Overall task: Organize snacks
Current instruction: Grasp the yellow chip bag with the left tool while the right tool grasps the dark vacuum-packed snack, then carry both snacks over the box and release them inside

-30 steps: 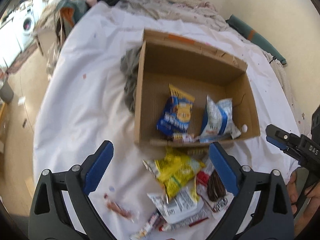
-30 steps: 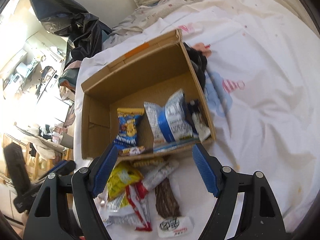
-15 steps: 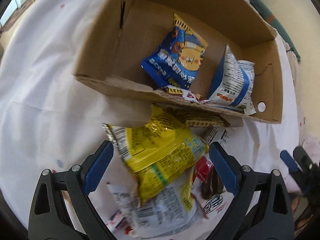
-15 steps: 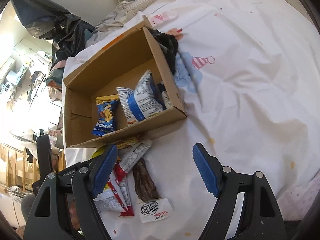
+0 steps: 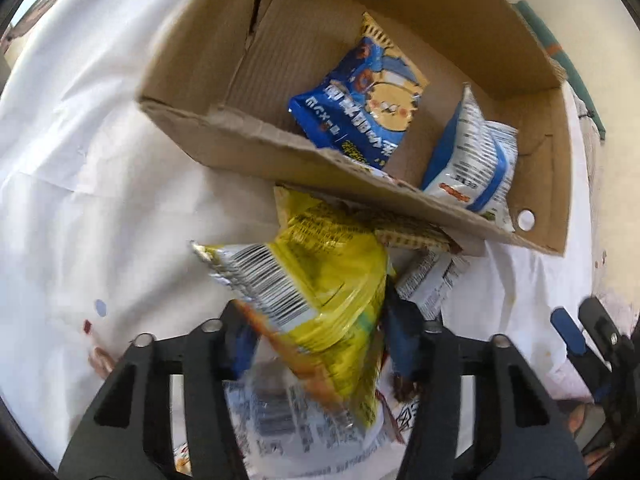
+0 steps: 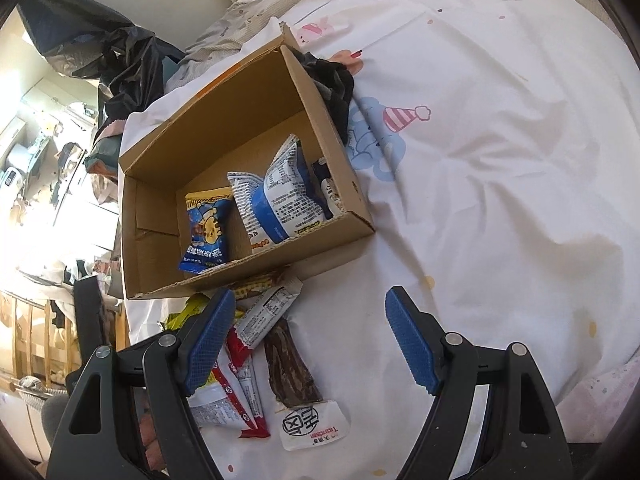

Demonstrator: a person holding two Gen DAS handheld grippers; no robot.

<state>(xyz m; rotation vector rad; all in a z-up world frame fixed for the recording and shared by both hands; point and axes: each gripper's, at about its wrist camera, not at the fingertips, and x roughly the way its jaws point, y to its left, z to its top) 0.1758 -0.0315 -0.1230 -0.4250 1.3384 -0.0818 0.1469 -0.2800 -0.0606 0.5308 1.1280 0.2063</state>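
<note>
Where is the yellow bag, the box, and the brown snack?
yellow bag (image 5: pixel 332 280), left wrist view, middle of its crinkly front
box (image 6: pixel 344 144), right wrist view, its right wall
brown snack (image 6: pixel 290 364), right wrist view, middle of the dark strip

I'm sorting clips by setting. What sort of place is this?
Most likely a lived-in bedroom at home. The cardboard box and loose snacks lie on a white printed bedsheet with rumpled bedding behind it, and cluttered furniture shows off to the side.
</note>
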